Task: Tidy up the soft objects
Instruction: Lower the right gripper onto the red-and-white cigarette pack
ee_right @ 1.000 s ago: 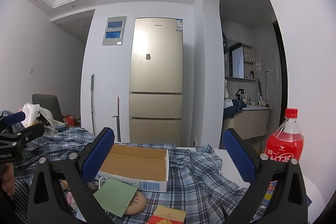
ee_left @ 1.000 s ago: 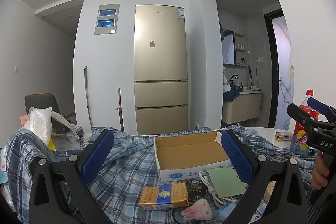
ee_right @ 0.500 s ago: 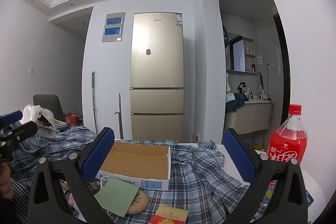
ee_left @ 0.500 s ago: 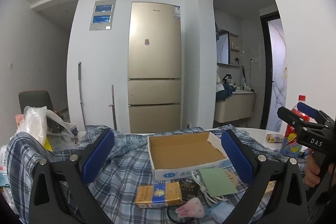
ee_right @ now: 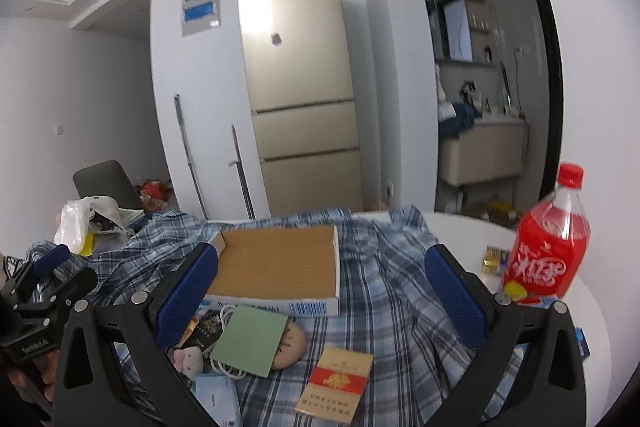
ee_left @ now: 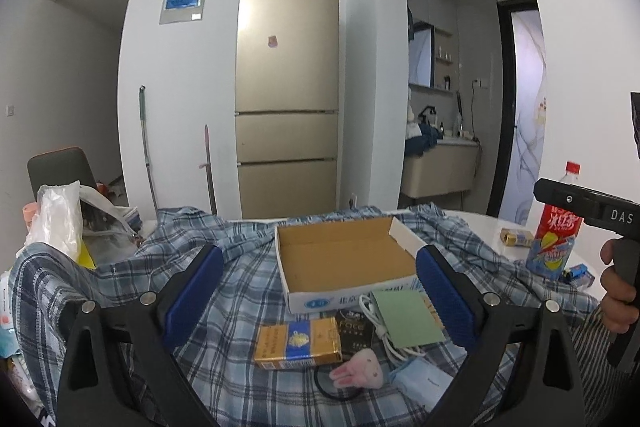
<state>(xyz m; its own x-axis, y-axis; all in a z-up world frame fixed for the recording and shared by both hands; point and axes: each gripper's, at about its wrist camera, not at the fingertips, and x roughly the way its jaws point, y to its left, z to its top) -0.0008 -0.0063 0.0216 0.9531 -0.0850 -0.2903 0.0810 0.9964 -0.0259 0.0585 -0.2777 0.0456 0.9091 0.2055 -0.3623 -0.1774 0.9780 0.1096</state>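
Jaws wide apart on both left gripper (ee_left: 318,291) and right gripper (ee_right: 322,289), holding nothing. Pink bunny plush (ee_left: 357,372) just below and between left jaws, beside cigarette pack (ee_left: 298,344). Risks pinching white cable (ee_left: 376,323) or plaid shirt (ee_left: 240,267) alongside.

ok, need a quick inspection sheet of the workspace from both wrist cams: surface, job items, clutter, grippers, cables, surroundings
Surface: white table, mostly under a rumpled blue plaid shirt.
Job's things: open cardboard box, empty, on the shirt; pink bunny plush in front of it; tan round plush partly under a green card.
Clutter: gold-and-blue pack, red-and-gold pack, black pack, red soda bottle, white plastic bag.
Grippers: left gripper open, holding nothing; right gripper open, holding nothing; both above the items.
Cables: white cable coiled beside the green card.
Surroundings: gold fridge, grey chair, washroom through the arch.
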